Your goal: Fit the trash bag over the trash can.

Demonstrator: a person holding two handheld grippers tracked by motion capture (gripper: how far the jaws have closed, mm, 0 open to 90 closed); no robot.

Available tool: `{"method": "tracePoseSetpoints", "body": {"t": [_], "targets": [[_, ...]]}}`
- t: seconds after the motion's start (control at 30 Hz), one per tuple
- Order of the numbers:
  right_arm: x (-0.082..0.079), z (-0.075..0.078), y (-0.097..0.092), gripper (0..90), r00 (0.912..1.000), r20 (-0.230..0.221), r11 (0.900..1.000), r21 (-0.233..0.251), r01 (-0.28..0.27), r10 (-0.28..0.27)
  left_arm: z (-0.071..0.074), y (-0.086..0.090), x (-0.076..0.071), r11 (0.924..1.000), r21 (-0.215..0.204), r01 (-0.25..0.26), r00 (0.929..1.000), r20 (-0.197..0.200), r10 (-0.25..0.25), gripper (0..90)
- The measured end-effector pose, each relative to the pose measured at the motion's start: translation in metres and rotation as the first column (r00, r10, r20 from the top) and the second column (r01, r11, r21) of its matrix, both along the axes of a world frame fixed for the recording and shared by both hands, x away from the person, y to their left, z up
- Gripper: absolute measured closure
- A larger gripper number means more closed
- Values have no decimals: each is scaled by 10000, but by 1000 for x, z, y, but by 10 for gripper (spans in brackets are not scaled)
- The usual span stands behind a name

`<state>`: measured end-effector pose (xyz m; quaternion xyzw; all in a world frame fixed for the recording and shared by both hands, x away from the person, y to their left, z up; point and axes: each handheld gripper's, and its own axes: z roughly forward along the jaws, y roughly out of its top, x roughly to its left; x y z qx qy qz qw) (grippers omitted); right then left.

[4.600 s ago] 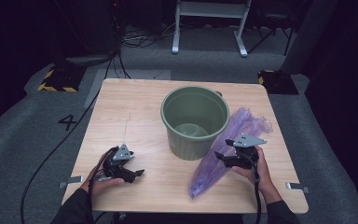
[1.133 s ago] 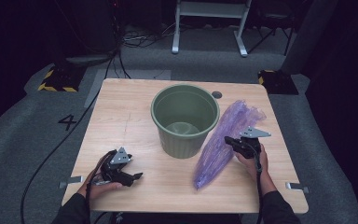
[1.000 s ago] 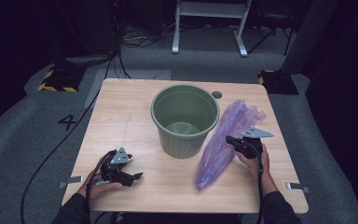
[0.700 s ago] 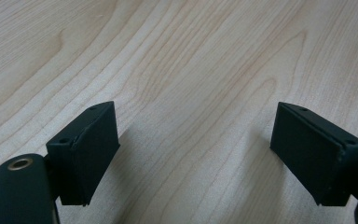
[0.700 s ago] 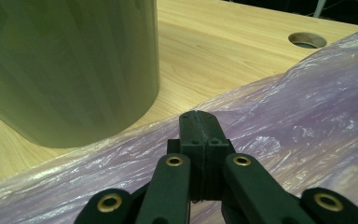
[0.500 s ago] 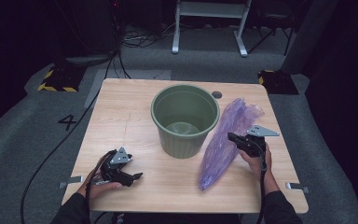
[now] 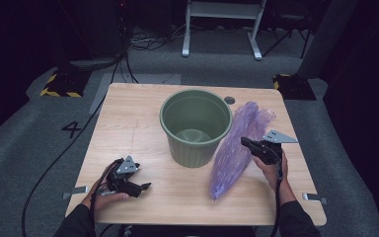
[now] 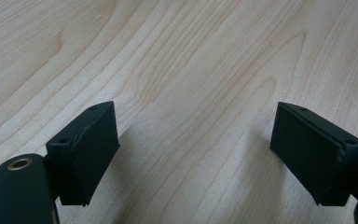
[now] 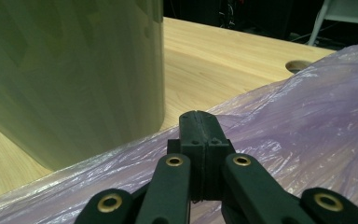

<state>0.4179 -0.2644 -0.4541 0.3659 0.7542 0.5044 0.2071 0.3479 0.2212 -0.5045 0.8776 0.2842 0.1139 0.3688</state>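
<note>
Since the earliest frame the green bin (image 7: 195,126) has slid toward 10 o'clock on the worktop (image 7: 128,118), and your right tool (image 7: 246,143) has carried the purple plastic bag (image 7: 237,148) a little toward 3 o'clock; over the last second neither has shifted much.

Your right tool, seen close in the right gripper view (image 9: 199,122), has its jaws pressed together on a pinch of the bag's film (image 9: 317,116) near mid-length. The bag lies flat on the worktop, its long axis running from about 1 o'clock at the crumpled far end to 7 o'clock at the narrow near tip. It sits just beside the bin on the bin's 3 o'clock side and may touch the wall.

The bin lies at 9 o'clock from your right tool, close by; this is the relation the coming move likely turns on, a lift up and over the rim. The bin stands upright and appears empty.

Your left tool (image 7: 143,186) rests at 7 o'clock from the bin, well apart from it, jaws wide with only bare wood (image 8: 191,93) between them. Your right hand (image 7: 272,165) is clearly the nearer one.
</note>
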Motion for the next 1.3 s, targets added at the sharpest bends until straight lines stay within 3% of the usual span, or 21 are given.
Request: {"method": "tracePoseSetpoints", "body": {"t": [0.27,0.43,0.57,0.67,0.83,1.07,1.3], "targets": [[-6,16,-2,900,9989,451,9994,321,-133,118,0,0,0,10000,9,22,10000,-8,-22,145],[-10,25,-1,900,9978,639,9988,443,-199,171,4,-3,2,9993,379,7,9998,-175,0,148],[-14,35,-1,900,9959,887,9982,552,-250,200,5,-5,5,9982,559,-198,9998,6,198,153],[-17,42,-2,900,9942,1057,9974,662,-284,213,6,-5,6,9985,458,-316,9995,14,316,164],[-23,57,-6,900,9900,1404,9969,755,-204,96,13,-5,6,9995,-59,-305,9995,-65,304,172],[-32,80,-13,900,9823,1872,9926,1196,-219,-9,32,-12,-1,9983,-550,210,9995,252,-196,177],[-33,99,-13,900,9735,2282,9894,1442,-198,-138,55,-16,-10,9948,-908,455,9952,904,-372,181]]}}
